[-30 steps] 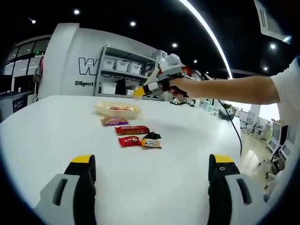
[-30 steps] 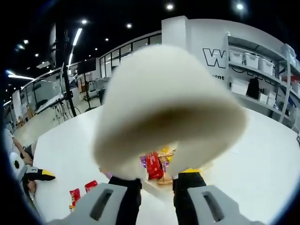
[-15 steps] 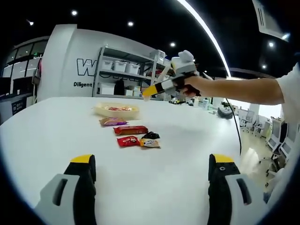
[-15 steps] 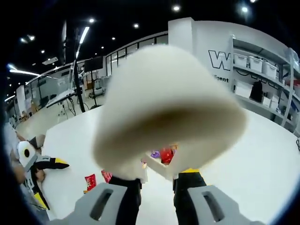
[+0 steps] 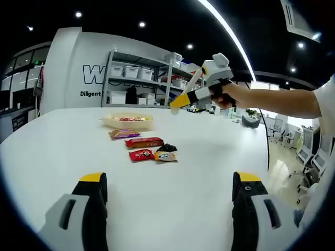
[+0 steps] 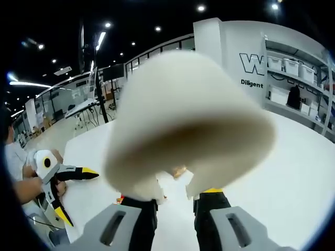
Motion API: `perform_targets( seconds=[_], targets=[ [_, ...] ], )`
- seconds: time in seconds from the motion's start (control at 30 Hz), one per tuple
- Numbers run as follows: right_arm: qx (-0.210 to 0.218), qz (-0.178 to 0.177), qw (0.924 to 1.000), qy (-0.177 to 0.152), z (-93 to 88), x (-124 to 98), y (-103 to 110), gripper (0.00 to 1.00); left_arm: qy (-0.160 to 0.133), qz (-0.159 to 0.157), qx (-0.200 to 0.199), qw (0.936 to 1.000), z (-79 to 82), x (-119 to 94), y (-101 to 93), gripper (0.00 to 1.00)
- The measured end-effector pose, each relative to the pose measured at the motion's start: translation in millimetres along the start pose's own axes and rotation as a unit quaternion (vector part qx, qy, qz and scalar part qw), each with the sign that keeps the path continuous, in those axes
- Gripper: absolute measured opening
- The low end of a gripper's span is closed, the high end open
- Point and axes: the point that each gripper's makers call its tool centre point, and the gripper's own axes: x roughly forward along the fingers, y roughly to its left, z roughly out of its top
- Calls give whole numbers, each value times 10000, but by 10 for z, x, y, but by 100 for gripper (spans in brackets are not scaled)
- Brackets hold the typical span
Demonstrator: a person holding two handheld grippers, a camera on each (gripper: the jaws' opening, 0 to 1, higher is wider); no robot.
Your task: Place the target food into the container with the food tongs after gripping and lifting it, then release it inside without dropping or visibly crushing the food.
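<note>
Right gripper [image 5: 177, 102] is up in the air above the table [image 5: 209, 157], jaws clamped narrow on the food tongs [image 6: 183, 125], whose pale arms bulge across the right gripper view; I can't make out any food between the tong tips. Left gripper [image 5: 170, 196] sits low over the bare tabletop, jaws spread wide, carrying nothing. Out ahead, the snack packets lie in a loose cluster: a long red bar [image 5: 144, 142], a small red packet [image 5: 142, 155], a purple-wrapped one [image 5: 123, 134], a dark one [image 5: 167, 148] touching an orange one [image 5: 166, 156]. Just beyond sits the shallow container [image 5: 129, 121], with something red already in it. The risk as I read it: the tongs are far from the packets and block their own camera's sightline, so the descent could miss or nip two touching packets together; slick wrappers could slide out mid-lift, and overclamping would crumple the food.
</note>
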Motion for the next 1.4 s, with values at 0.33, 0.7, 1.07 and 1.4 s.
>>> perform_targets(
  seconds=[0.33,0.7,1.07,1.4],
  targets=[
    [66,182,9998,99,-276,-32,259,20,82,-28,143,9999,-30,9,-30,97],
    [275,450,9985,175,-463,49,589,20,117,-99,171,9997,-35,12,-52,97],
    [261,632,9974,216,-497,229,816,21,66,-134,131,9998,-18,11,-58,97],
    [105,601,9976,341,-558,344,913,22,102,-126,190,9997,-33,10,-61,97]
  ],
)
